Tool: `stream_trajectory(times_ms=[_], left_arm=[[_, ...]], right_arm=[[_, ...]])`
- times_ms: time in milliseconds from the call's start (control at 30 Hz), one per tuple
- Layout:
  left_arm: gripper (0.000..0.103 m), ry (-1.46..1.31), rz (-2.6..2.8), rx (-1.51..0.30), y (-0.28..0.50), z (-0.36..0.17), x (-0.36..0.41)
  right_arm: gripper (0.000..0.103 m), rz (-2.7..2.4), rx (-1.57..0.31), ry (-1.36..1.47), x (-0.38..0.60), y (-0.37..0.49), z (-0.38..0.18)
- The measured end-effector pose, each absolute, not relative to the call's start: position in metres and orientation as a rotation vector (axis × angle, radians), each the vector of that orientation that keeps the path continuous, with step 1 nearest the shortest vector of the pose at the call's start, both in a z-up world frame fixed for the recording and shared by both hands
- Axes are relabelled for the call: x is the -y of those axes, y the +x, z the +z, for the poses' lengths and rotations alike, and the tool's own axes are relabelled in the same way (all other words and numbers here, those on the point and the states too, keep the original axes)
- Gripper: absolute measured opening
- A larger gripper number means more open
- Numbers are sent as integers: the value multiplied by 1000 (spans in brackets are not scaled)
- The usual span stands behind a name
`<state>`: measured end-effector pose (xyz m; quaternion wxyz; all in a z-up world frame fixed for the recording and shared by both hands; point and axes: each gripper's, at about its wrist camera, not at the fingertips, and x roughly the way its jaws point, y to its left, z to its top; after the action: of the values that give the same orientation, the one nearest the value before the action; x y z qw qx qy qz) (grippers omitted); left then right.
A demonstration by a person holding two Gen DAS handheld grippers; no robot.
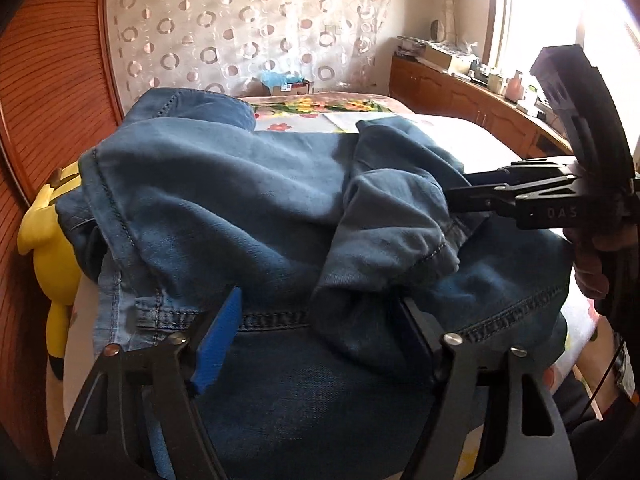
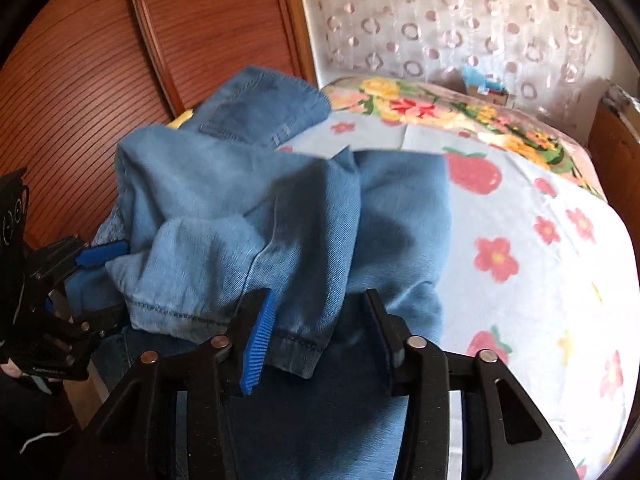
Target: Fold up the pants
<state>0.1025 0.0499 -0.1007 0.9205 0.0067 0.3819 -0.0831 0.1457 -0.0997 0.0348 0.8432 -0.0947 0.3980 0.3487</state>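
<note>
blue denim pants [image 1: 248,208]: bunched on floral bed cover [image 2: 540,216] | left gripper [image 1: 320,320]: jaws apart, denim between, 12 o'clock | right gripper [image 2: 320,336]: jaws apart, hem between

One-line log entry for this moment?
blue denim pants: bunched on floral bedspread | left gripper: open | right gripper: open | fold unfinished

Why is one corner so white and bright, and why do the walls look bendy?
Left wrist view: sun through the window washes that corner out white, and the fisheye lens bends the wooden wall. Right wrist view: no glare, but the jeans and the flowered blanket look a little blurry, and the edges curve the same way.
</note>
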Motion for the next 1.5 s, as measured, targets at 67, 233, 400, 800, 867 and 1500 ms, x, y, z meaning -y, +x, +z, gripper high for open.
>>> stream_trajectory(times_ms=[67, 233, 400, 800, 867, 1500], left_arm=[[59, 1, -195, -778, 100, -99, -51], [35, -22, -234, -755, 92, -88, -50], [30, -61, -222, -718, 73, -75, -63], [45, -86, -135, -707, 51, -64, -94], [52, -90, -143, -711, 53, -66, -94], [53, -4, -199, -745, 93, -75, -42]], right_arm=[[7, 761, -864, -208, 92, 147, 35], [3, 828, -800, -216, 71, 147, 74], [3, 903, -710, -230, 27, 147, 124], [3, 977, -695, -379, -99, 179, 129], [12, 943, -697, -383, -102, 181, 122], [46, 778, -664, -165, 50, 141, 69]])
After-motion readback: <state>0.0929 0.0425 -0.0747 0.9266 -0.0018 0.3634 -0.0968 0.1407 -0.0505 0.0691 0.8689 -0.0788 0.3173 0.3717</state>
